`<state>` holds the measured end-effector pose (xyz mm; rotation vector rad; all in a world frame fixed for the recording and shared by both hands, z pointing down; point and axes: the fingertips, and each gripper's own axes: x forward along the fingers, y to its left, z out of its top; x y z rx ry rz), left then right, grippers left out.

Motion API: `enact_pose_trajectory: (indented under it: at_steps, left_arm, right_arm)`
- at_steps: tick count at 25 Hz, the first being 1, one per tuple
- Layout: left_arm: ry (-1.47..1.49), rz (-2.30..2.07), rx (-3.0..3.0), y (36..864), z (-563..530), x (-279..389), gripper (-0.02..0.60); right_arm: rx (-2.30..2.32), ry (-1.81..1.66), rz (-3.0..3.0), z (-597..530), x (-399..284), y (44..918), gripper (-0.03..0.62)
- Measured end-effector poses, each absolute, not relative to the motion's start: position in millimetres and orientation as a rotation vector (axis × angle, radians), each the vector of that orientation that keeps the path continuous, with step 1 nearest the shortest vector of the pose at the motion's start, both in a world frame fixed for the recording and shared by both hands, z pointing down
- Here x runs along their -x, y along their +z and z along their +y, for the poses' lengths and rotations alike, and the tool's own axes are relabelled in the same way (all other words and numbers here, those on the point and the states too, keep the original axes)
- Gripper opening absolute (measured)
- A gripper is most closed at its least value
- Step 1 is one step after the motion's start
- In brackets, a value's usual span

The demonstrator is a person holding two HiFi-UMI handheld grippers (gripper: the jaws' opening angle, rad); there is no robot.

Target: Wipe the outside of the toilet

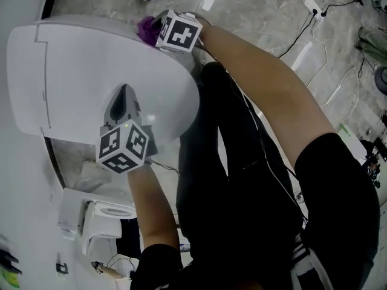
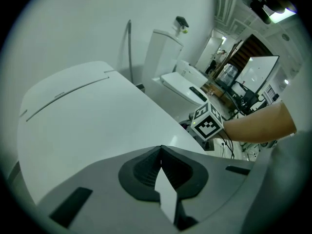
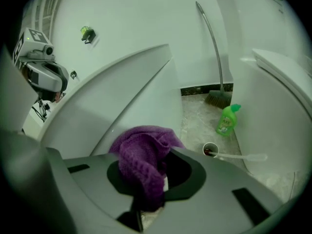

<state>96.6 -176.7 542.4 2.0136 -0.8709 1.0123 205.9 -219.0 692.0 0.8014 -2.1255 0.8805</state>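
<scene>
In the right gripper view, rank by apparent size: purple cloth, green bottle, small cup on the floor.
1. purple cloth, largest, though it is nearest the camera, which inflates it.
2. green bottle.
3. cup, smallest.

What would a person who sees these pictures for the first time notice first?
The purple cloth stands out most: the right gripper is shut on it, at the rim of the large white toilet lid, which is closed and fills the left of the head view. The left gripper is shut on nothing, above the middle of that lid. A green bottle stands on the floor beside the toilet.
</scene>
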Motion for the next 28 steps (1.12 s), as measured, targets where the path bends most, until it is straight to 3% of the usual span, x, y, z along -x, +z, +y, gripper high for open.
enact_pose_trajectory:
  at_steps: [12,28]
  left_arm:
    - [1.056,-0.768,-2.073,538.2,-116.7,-148.8,0.008]
    - [1.044,-0.946,-1.974,524.5,14.7,-164.4,0.008]
  right_arm:
    - [-0.809,0.902,-2.152,-129.9,-229.6,683.5,0.074]
    - [-0.744,0.766,-2.234,-19.4,-226.5,674.0,0.074]
